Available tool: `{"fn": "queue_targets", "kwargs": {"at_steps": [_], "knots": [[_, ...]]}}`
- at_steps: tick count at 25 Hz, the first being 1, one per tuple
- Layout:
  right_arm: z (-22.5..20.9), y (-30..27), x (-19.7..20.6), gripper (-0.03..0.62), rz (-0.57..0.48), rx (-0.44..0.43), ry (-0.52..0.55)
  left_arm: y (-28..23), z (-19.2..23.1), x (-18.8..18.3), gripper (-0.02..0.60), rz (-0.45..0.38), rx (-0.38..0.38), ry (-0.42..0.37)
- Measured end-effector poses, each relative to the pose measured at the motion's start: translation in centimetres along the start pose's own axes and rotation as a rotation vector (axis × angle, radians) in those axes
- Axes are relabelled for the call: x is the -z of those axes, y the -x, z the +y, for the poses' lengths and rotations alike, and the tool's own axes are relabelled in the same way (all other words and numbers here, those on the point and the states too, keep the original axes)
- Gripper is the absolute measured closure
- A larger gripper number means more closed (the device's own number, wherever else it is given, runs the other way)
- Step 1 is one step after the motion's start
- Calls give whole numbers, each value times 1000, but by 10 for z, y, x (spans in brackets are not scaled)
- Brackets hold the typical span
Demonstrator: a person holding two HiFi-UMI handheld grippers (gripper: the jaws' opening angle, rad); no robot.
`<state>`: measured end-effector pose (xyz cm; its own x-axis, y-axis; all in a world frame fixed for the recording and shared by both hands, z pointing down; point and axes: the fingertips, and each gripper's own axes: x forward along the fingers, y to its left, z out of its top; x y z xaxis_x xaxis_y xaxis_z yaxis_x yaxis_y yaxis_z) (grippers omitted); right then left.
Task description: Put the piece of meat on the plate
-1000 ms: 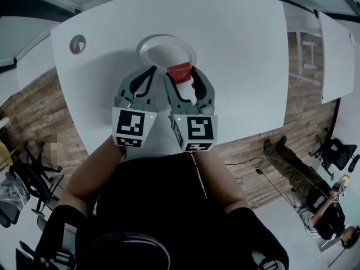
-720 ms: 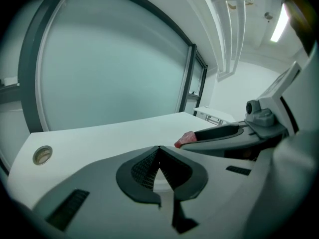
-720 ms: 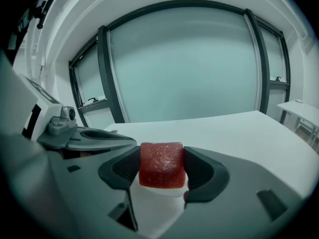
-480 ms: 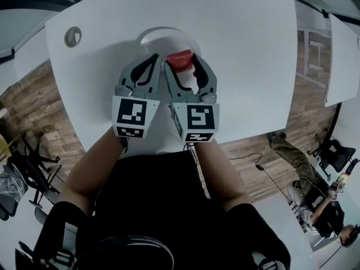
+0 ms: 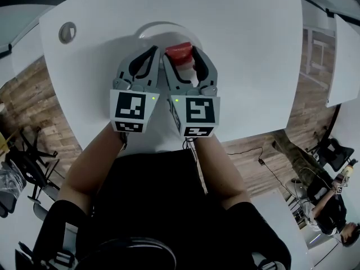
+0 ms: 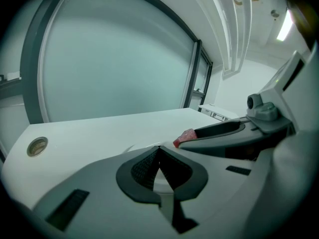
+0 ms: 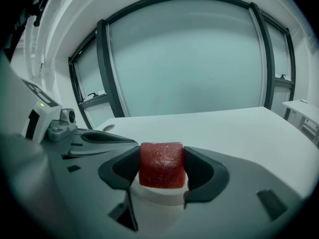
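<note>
Carries the piece of meat (image 7: 161, 164) pinched squarely in the right gripper (image 7: 161, 171), dark pads pressed to both sides of the red block, just above the white plate (image 5: 160, 28) on the white table (image 5: 242, 49). Has eased forward over the past second: held the meat at the plate's near right rim then, holds it a little farther in over the dish now, hiding much of the plate behind both tools in the head view. Keeps the left gripper (image 6: 159, 152) clenched tip to tip on nothing, close beside the right one, reaching only to the plate's near edge. Points, as a judgement, to a carry all but finished, leaving just the lowering and the letting go. Has not set the meat down yet, to go by the unbroken squeeze and the strip of pale dish visible under the block in the right gripper view. Risks little beyond a drop too near the rim, should the release come before the block sits properly inside the dish. Counts out plainly: one piece of meat, one plate, two grippers, and one round grey grommet (image 5: 67, 32) sunk in the tabletop to the far left, well apart from the plate.
</note>
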<state>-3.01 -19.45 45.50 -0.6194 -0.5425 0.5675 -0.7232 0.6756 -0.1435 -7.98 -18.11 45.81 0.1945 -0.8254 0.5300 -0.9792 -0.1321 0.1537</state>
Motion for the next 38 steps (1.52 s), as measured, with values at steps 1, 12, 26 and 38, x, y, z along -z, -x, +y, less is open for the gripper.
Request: {"fn": "queue_targets", "kwargs": {"at_steps": [1,12,26,38], "knots": [[0,-1,1,318,3,-2,3,0,1,1,578,2,-4,2],[7,-14,8,316,72,-20,38,1,5,10,578,14,-28,30],[3,-23,18,316,153,-7,35,2,6,10,578,10,-49,38],[9,-22,4,316,122,-2,46,9,11,3,578,-8,-47,33]]}}
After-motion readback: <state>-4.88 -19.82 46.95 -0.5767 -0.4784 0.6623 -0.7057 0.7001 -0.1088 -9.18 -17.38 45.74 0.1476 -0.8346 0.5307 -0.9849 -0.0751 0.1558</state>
